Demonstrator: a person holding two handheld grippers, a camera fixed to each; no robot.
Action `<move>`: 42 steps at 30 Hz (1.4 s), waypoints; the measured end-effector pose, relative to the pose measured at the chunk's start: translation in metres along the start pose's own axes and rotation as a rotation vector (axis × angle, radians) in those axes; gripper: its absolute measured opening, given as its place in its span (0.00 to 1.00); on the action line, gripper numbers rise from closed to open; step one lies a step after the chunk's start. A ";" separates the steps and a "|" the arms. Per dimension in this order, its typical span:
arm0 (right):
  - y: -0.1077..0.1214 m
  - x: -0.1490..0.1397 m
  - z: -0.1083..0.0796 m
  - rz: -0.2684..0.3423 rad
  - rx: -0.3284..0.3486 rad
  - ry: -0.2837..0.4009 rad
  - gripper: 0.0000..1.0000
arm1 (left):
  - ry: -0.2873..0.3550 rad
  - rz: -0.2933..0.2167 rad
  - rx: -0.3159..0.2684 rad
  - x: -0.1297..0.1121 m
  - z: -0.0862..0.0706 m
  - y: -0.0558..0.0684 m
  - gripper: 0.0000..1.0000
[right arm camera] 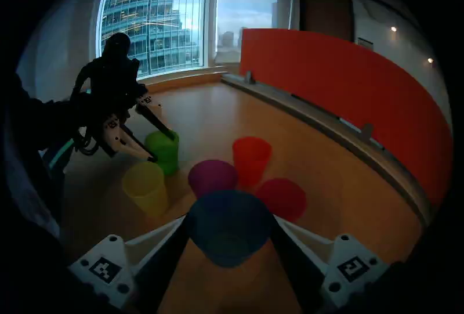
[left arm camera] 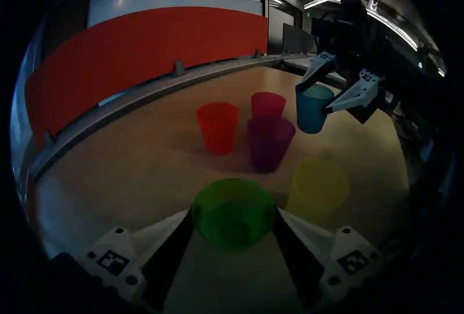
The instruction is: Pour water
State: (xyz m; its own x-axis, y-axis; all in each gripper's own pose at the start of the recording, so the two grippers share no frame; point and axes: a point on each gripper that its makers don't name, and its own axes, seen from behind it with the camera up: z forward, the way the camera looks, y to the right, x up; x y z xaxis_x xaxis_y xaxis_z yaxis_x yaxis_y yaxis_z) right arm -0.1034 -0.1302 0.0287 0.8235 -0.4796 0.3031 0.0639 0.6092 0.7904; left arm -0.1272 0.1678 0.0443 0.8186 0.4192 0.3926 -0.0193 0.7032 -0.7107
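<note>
A: Gripper status?
B: Left gripper (left arm camera: pixel 233 224) is clamping a translucent green cup (left arm camera: pixel 232 206) beside the yellow cup (left arm camera: pixel 319 183). Right gripper (right arm camera: pixel 229 230) is clamping a blue cup (right arm camera: pixel 228 218) near the purple cup (left arm camera: pixel 269 140), over the table (left arm camera: pixel 145 157).

Six plastic cups (left arm camera: pixel 270 143), two claws (left arm camera: pixel 232 215), one wooden table (left arm camera: pixel 145 169), one red partition (left arm camera: pixel 145 47)

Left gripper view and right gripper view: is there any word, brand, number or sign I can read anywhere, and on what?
No readable text anywhere.
Black-and-white square markers on the left gripper and right gripper: patterns, not letters.
Green plastic cup and blue plastic cup: plain, no print visible.
Red wall panel: plain.
</note>
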 end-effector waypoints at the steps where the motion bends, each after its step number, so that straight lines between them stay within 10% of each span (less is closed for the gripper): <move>1: 0.000 0.000 0.000 -0.001 -0.001 0.000 0.95 | 0.001 0.000 -0.001 0.000 0.000 0.000 0.89; 42: -0.004 -0.030 0.025 0.005 -0.015 -0.021 0.95 | -0.002 -0.045 0.057 -0.023 -0.029 -0.010 1.00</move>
State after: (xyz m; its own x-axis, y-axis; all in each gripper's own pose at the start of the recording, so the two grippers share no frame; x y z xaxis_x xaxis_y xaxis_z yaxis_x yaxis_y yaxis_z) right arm -0.1427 -0.1343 0.0295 0.8119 -0.4893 0.3184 0.0679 0.6208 0.7810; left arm -0.1296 0.1341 0.0255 0.8180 0.3881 0.4246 -0.0155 0.7528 -0.6581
